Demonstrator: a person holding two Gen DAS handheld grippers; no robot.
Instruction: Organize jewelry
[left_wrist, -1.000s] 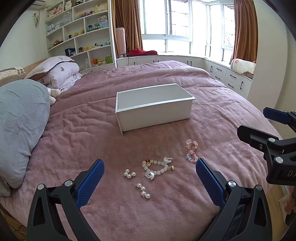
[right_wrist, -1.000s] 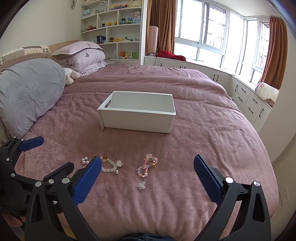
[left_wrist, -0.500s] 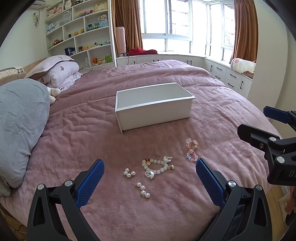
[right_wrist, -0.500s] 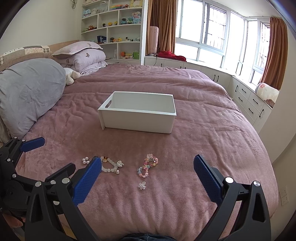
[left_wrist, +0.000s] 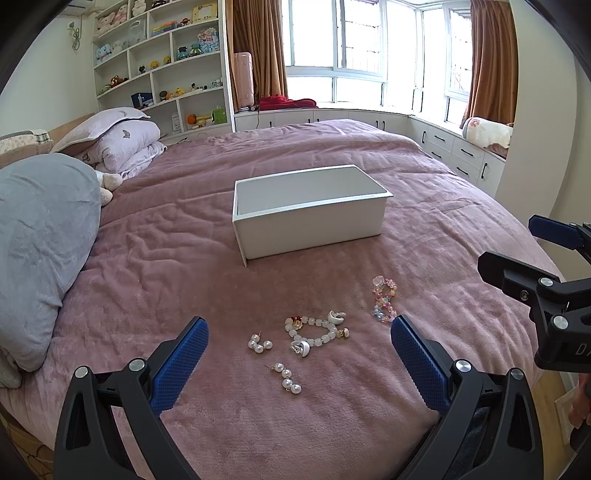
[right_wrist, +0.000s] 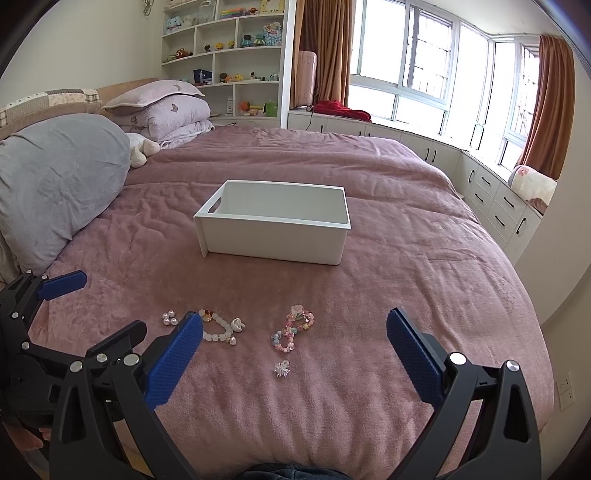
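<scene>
Left wrist: jewelry (left_wrist: 314, 332) between open tool (left_wrist: 299, 350) fingers.

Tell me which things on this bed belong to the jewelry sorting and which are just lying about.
For the job: white box, white bead bracelet, colourful bead bracelet, pearl cluster earring, pearl drop earring, small sparkly charm.

Lying about: grey pillow, folded lilac bedding, plush toy.

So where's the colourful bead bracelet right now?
The colourful bead bracelet lies on the pink bedspread, nearer than the white box, right of the white bead bracelet, with a tiny sparkly charm just in front.
</scene>
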